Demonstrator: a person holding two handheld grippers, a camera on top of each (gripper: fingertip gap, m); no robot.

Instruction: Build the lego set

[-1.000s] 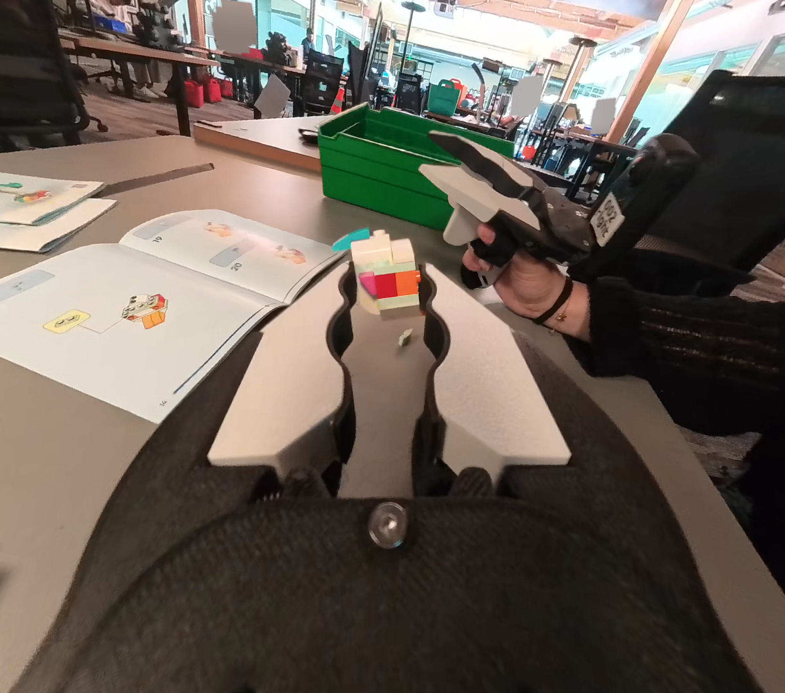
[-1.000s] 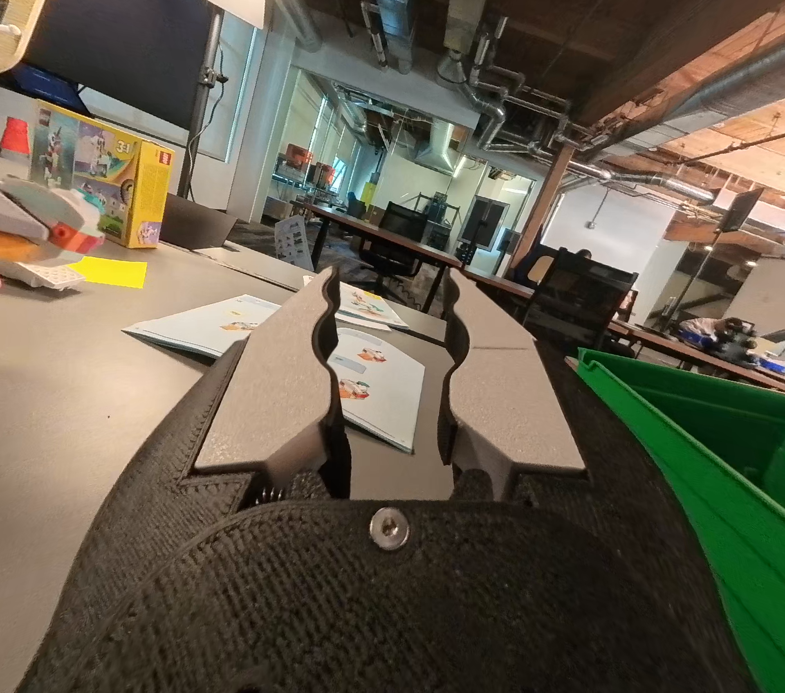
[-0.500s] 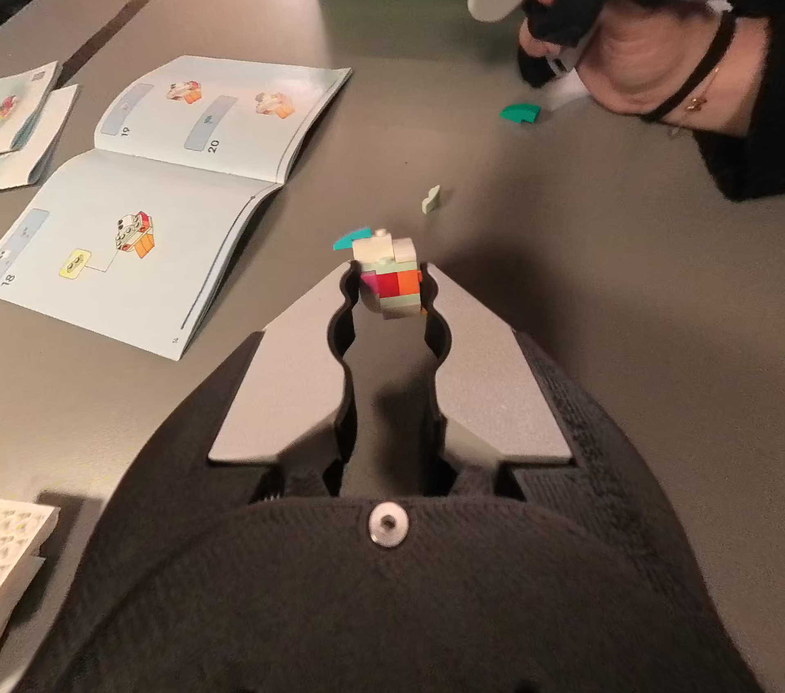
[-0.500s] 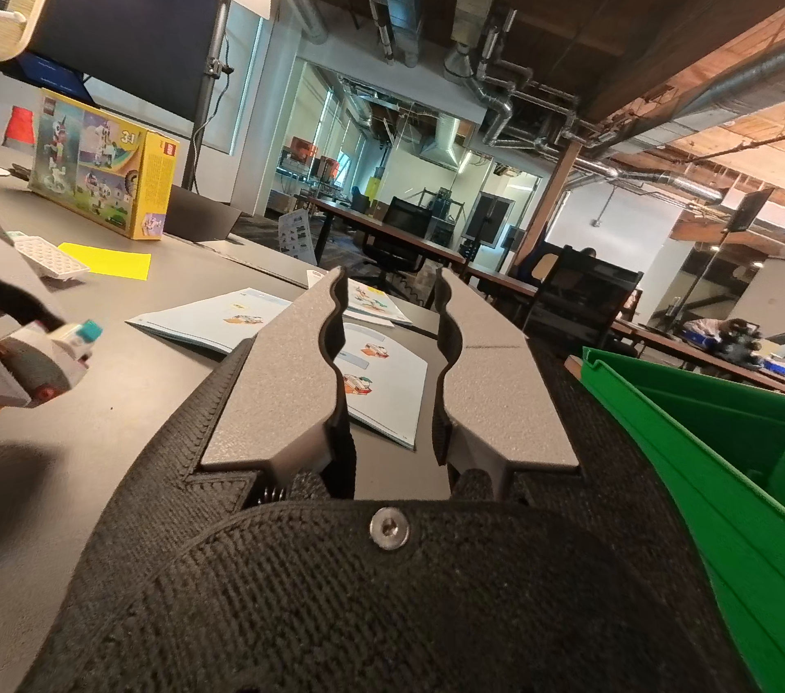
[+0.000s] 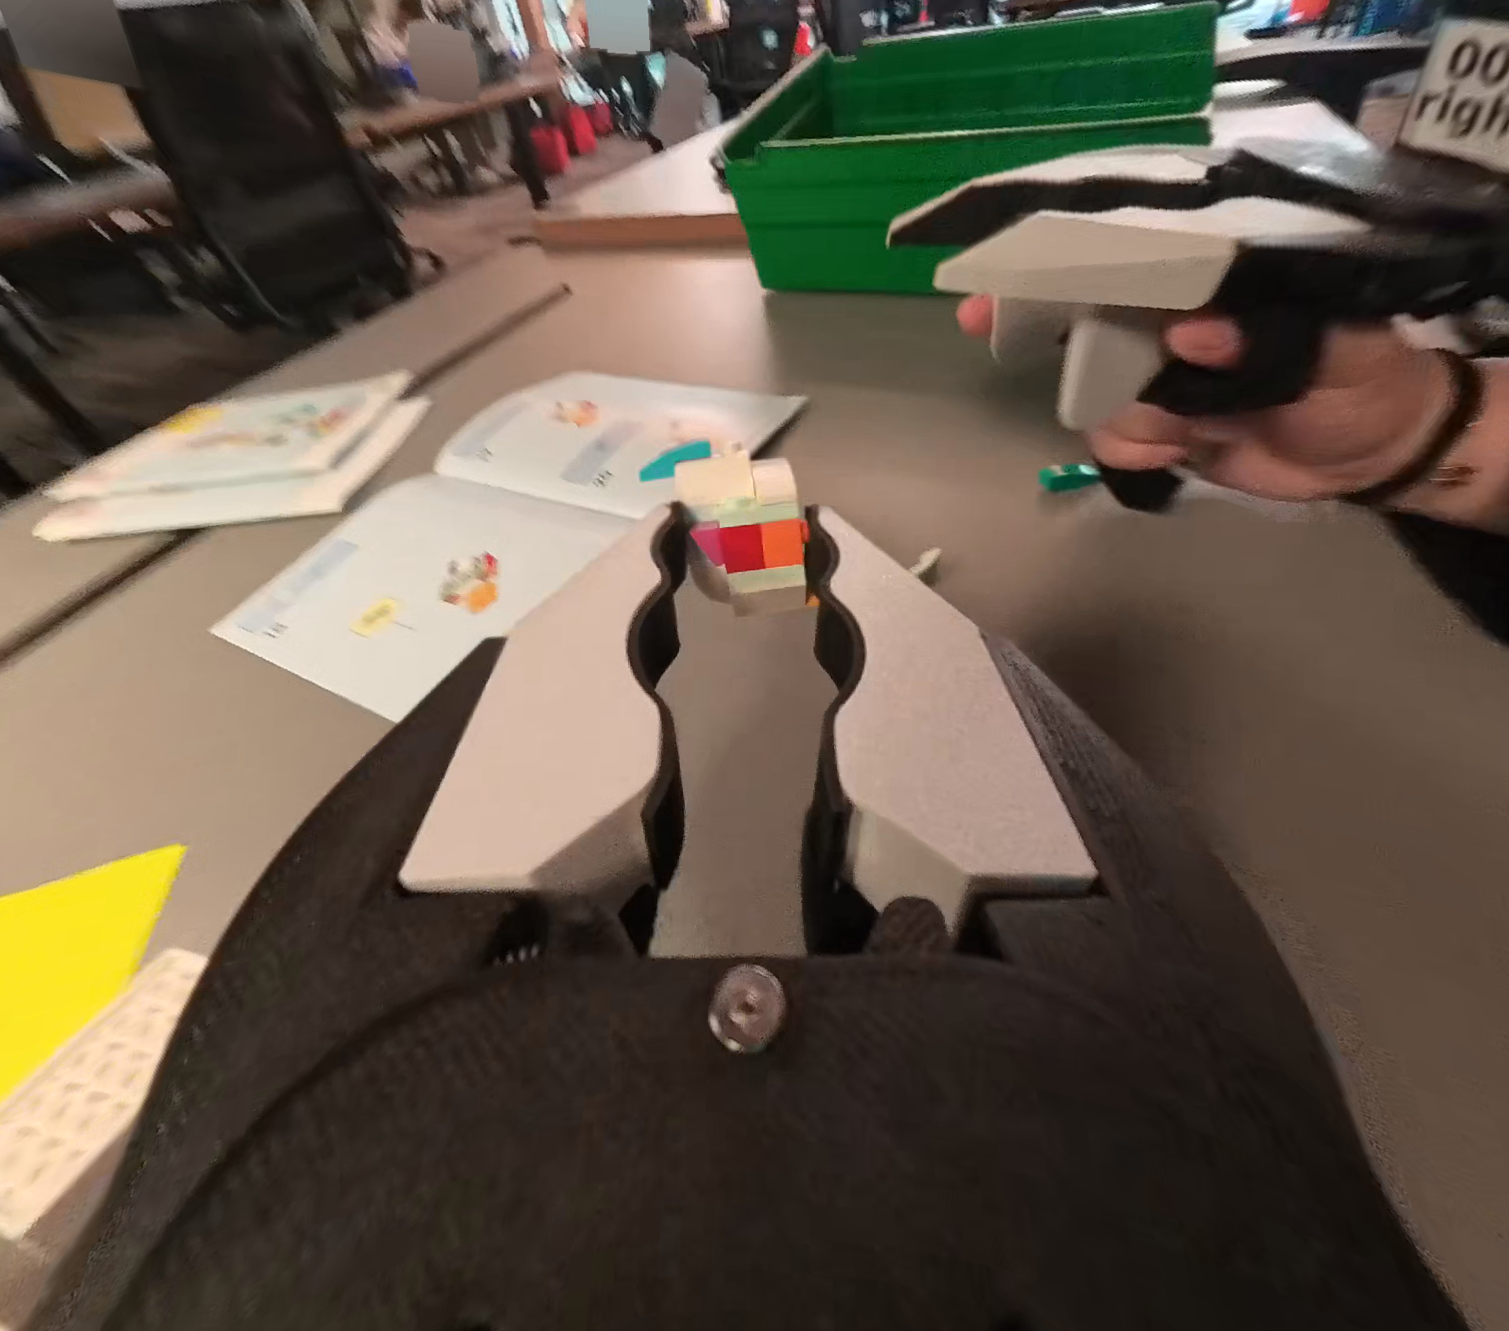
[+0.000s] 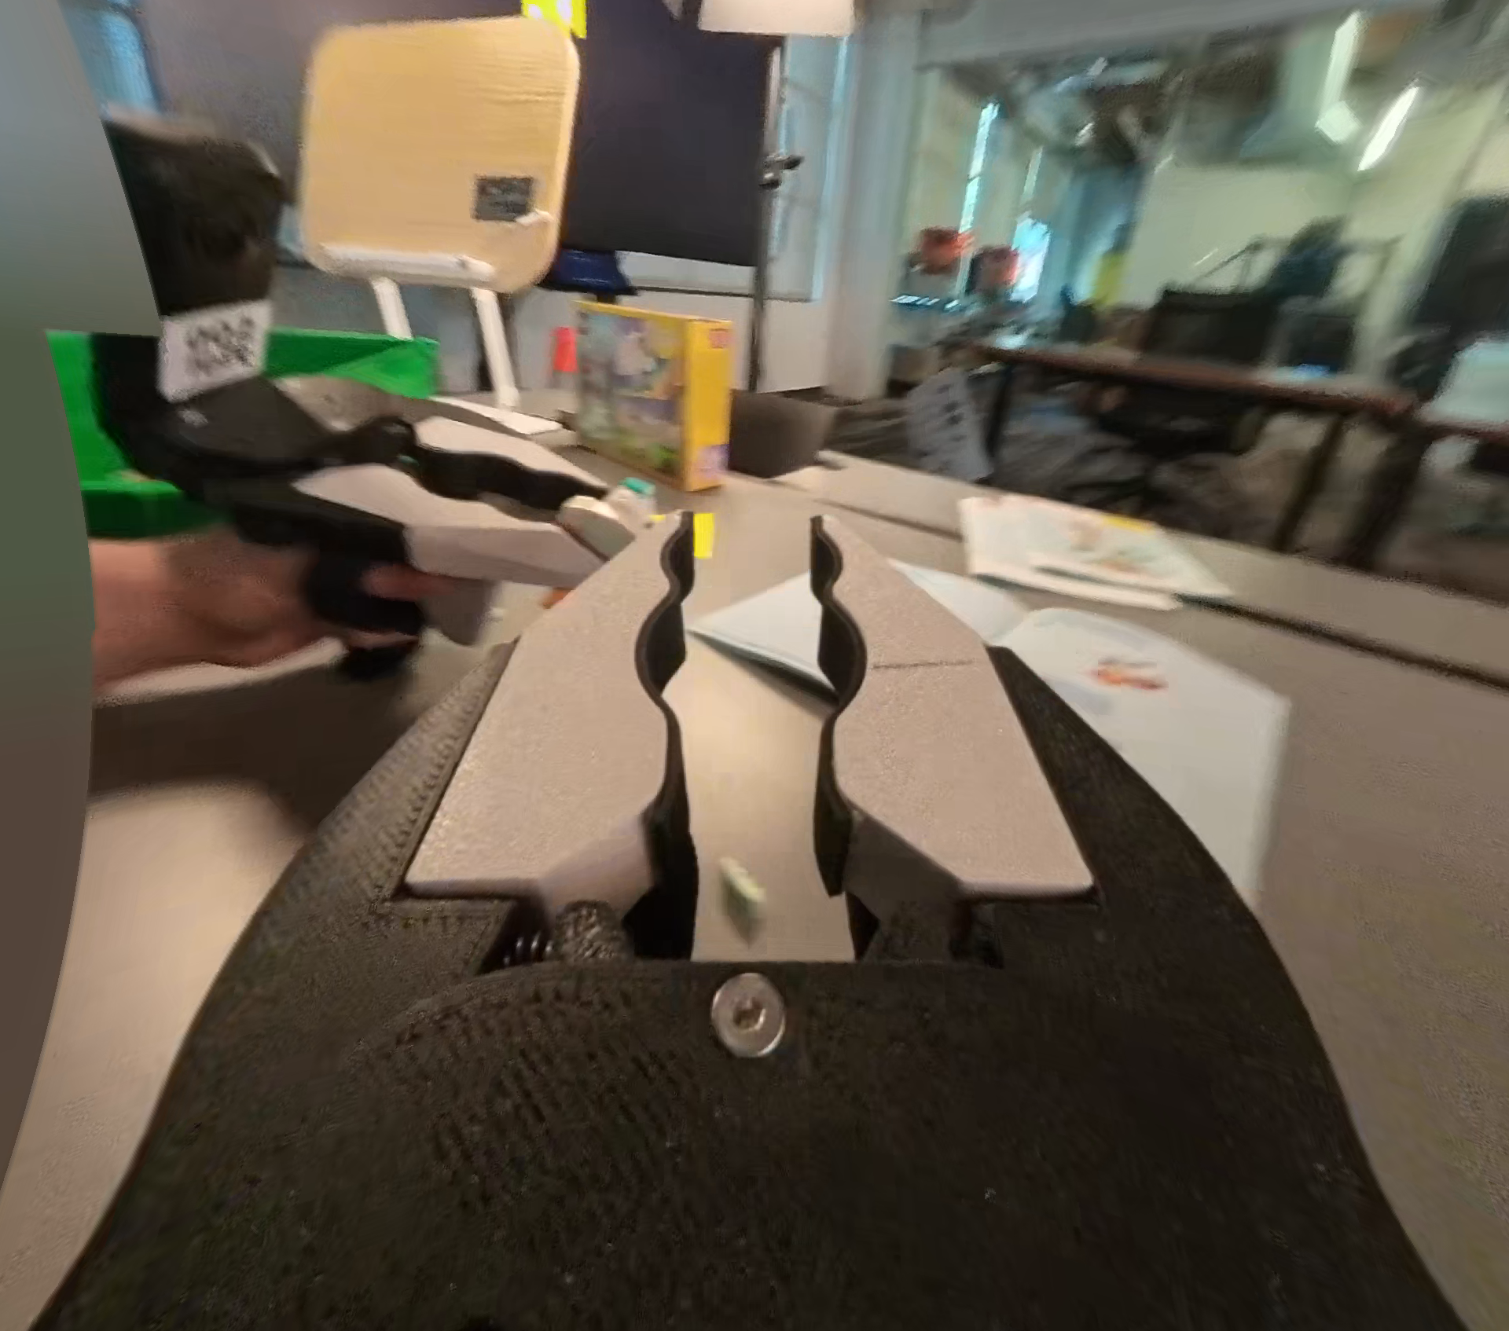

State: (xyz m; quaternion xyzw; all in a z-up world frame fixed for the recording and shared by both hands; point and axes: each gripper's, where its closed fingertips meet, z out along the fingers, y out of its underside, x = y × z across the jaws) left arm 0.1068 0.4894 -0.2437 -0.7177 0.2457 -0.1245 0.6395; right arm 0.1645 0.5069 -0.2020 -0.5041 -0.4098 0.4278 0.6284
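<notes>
My left gripper (image 5: 745, 526) is shut on a small lego assembly (image 5: 747, 545) of white, pale green, red, orange and pink bricks with a teal fin, held above the table. It also shows in the right wrist view (image 6: 457, 516), with the assembly (image 6: 616, 504) at its tip. My right gripper (image 6: 747, 533) is open and empty, low over the table, pointing toward the left one. In the left wrist view it is at the right (image 5: 1102, 255). A small pale green piece (image 6: 741, 893) lies on the table between its fingers (image 5: 927, 561). A teal piece (image 5: 1068, 475) lies by the hand.
An open instruction booklet (image 5: 523, 524) lies ahead of the left gripper, with closed booklets (image 5: 237, 451) beyond it. A green bin (image 5: 980, 165) stands at the back. A yellow sheet (image 5: 73, 949) and a white plate (image 5: 73, 1096) are at the near left. A yellow lego box (image 6: 653, 394) stands farther off. Across from one pair of fingers to the other is roughly 8 cm.
The right gripper has swung left and down, so it now faces the left gripper with the pale green piece between its fingers. The left gripper tipped down, then up again, keeping the assembly.
</notes>
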